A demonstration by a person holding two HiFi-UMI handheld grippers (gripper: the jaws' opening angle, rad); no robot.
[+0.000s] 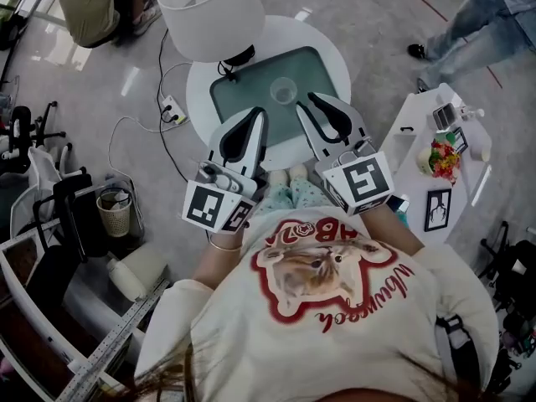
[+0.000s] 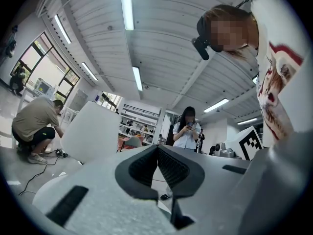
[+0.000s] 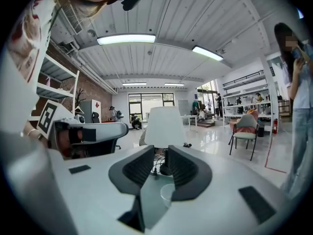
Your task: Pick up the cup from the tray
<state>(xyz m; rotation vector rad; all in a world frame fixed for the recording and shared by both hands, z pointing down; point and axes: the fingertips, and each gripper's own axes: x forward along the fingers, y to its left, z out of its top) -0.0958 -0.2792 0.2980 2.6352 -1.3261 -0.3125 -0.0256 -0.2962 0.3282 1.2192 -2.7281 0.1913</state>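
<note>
A clear cup [image 1: 283, 91] stands upright near the middle of a grey-green tray [image 1: 247, 90] on a round white table [image 1: 335, 53]. My right gripper [image 1: 307, 99] hovers over the tray's near right side with its tips just right of the cup, shut and holding nothing. In the right gripper view the cup [image 3: 166, 192] shows low, just beneath that gripper [image 3: 160, 150]. My left gripper [image 1: 257, 115] is over the tray's near edge, below and left of the cup. It is shut and empty, and in the left gripper view it [image 2: 157, 148] points nearly level, away from the tray.
A white lamp shade [image 1: 209, 11] rises over the table's far left, its base at the tray's far corner. A cable and power strip [image 1: 172, 109] lie on the floor to the left. A small white side table [image 1: 435, 157] with oddments stands at the right. People stand around the room.
</note>
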